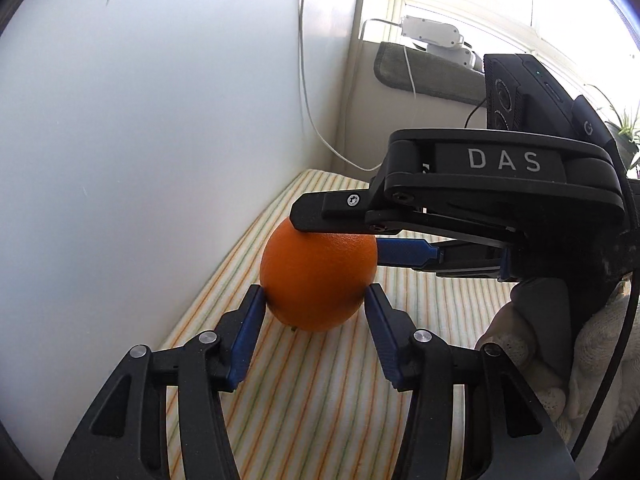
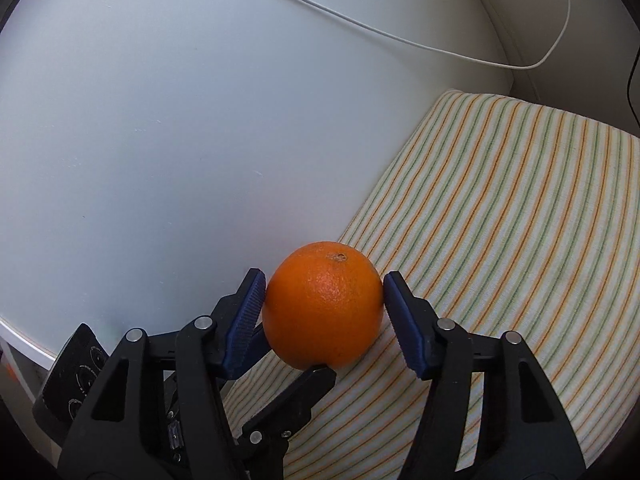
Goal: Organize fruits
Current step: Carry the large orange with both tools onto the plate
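An orange (image 1: pixel 318 276) is held above a striped cloth (image 1: pixel 320 392), with both grippers around it. In the left wrist view my left gripper (image 1: pixel 315 298) has its blue pads against the orange's two sides. My right gripper (image 1: pixel 340 232) comes in from the right, one finger over the top of the orange and one blue pad behind it. In the right wrist view the orange (image 2: pixel 323 306) sits between the right gripper's (image 2: pixel 323 294) pads; the left pad touches it, the right pad is at its edge. A left gripper finger shows under the fruit.
A white wall or panel (image 1: pixel 152 140) stands close on the left, right by the orange. A white cable (image 2: pixel 360 24) hangs along it. Behind are a window sill with a grey mat (image 1: pixel 428 76) and white devices (image 1: pixel 432 32). A plant (image 1: pixel 624 128) is at far right.
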`<state>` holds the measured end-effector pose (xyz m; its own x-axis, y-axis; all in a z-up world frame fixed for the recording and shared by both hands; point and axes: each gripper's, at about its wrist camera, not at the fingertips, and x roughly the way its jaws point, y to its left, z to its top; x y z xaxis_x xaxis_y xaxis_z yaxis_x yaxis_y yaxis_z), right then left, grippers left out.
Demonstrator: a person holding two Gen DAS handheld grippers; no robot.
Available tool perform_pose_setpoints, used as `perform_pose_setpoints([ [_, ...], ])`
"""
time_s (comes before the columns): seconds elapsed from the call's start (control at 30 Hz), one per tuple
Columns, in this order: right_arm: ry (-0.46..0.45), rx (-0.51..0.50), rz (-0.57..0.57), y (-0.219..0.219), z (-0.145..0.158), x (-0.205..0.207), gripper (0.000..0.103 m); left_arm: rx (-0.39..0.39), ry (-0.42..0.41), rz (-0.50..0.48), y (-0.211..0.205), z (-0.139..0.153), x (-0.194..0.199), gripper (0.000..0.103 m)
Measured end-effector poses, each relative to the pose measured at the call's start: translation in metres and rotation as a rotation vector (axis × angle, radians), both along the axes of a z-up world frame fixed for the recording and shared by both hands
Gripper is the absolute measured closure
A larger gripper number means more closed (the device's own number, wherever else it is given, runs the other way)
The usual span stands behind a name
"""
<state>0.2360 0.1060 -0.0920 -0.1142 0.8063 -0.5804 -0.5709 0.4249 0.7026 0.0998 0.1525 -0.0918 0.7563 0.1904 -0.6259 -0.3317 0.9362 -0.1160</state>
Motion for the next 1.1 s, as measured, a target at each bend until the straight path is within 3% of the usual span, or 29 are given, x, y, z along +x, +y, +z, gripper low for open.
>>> perform_pose_setpoints([
  [0.4, -0.103, -0.005, -0.169, -0.115, 0.049, -0.016, 0.039, -0.008, -0.100, -0.185, -0.107, 0.033, -0.005, 0.052],
  [0.67, -0.125, -0.018, -0.321, -0.219, 0.076, -0.006, 0.039, -0.018, -0.121, -0.330, -0.183, 0.044, 0.024, 0.052],
  [1.0, -0.149, -0.078, -0.428, -0.309, 0.092, 0.010, 0.039, -0.075, -0.109, -0.440, -0.229, 0.039, 0.060, 0.052],
  [1.1, -0.147, -0.094, -0.445, -0.312, 0.086, 0.015, 0.039, -0.091, -0.096, -0.458, -0.232, 0.036, 0.068, 0.052],
])
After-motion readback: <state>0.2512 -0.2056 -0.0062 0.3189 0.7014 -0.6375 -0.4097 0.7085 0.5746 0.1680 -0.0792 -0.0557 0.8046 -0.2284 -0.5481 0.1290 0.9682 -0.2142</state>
